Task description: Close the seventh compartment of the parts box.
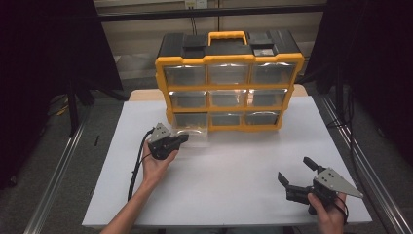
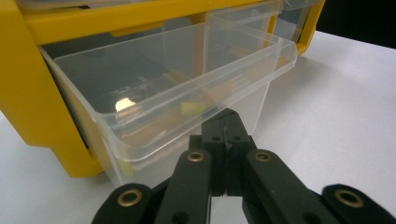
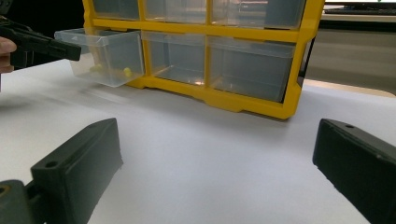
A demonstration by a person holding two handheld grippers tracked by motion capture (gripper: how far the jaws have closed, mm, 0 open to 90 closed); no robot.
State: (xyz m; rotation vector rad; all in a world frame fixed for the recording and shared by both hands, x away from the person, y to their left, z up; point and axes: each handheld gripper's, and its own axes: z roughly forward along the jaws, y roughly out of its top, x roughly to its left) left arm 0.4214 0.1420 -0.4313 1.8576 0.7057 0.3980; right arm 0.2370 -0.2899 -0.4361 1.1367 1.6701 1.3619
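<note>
Directly ahead of the left gripper (image 2: 224, 122), whose jaws are pressed together on the front lip of the clear drawer (image 2: 168, 93), that drawer stands partly pulled from the yellow organizer (image 1: 229, 87), with further withdrawal apparently remaining, while the right gripper (image 1: 297, 176) waits spread over the worktop (image 1: 234, 180).

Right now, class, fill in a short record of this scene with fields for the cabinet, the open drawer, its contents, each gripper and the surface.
cabinet: yellow organiser with black top, nine clear drawers, three rows of three
open drawer: bottom-left drawer pulled partway out
contents: small yellow items inside, kind unclear
left gripper: left gripper shut, fingers together at the drawer's front lip
right gripper: right gripper open, holding nothing, apart from the cabinet
surface: white table
</note>
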